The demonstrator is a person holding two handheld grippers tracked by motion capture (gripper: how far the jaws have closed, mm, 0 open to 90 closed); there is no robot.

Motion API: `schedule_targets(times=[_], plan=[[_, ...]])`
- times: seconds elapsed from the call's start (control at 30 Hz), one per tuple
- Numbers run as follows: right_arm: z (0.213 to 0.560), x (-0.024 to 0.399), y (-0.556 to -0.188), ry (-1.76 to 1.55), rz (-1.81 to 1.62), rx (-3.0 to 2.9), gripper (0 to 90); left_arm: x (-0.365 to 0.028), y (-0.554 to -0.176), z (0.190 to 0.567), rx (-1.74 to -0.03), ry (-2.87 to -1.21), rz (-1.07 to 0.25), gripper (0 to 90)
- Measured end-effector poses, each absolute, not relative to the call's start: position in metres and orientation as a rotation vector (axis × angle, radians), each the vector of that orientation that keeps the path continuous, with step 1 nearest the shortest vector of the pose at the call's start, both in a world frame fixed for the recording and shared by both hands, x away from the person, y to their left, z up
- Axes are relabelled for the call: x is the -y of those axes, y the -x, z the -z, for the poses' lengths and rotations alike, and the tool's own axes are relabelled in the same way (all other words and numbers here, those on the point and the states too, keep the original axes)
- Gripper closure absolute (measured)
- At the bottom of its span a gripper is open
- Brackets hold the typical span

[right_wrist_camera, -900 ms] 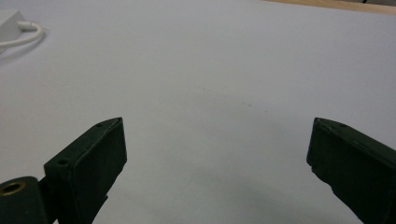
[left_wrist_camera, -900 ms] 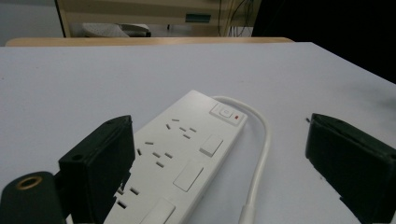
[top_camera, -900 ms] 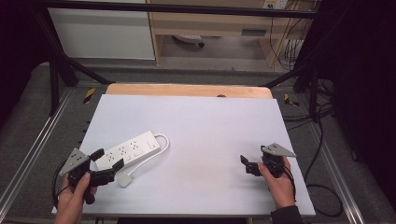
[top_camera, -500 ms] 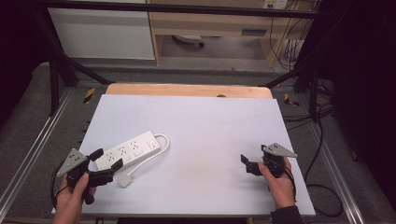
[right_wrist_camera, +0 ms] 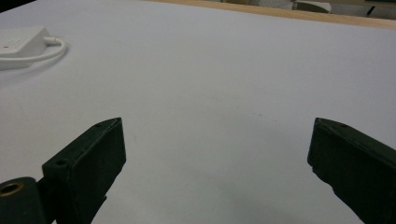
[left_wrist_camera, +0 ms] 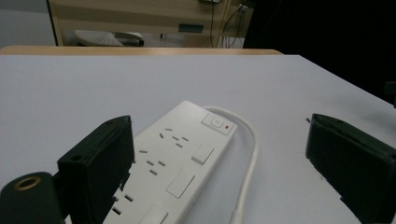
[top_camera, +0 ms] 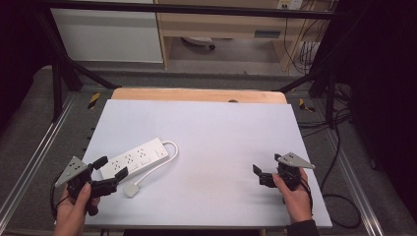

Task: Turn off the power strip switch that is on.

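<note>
White power strip (top_camera: pixel 134 158) lay flat at table's (top_camera: pixel 221 123) left, cord looped | left gripper (top_camera: pixel 110 172) wide open, straddling its near end — nothing held, apparently lining up | right gripper (top_camera: pixel 261 175) open, empty — idle.

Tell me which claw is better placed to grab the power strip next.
Left. The left claw sits open right at the power strip's near end, which lies between its jaws in the left gripper view. The right claw is open too, but far across the table.
</note>
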State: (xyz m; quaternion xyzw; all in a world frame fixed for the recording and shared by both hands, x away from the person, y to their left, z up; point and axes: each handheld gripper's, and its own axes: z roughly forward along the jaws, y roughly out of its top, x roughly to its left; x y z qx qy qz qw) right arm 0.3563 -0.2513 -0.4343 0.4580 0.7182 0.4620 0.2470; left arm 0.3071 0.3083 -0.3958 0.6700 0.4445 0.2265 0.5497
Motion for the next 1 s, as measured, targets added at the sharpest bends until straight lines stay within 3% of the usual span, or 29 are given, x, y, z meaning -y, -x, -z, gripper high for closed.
schedule_targets(times=[1.0], plan=[[0.432,0.248,-0.354,-1.201,-1.270,-1.985,4.5,-0.303,-0.316,0.364,-1.005,-1.577,-0.542,6.9]])
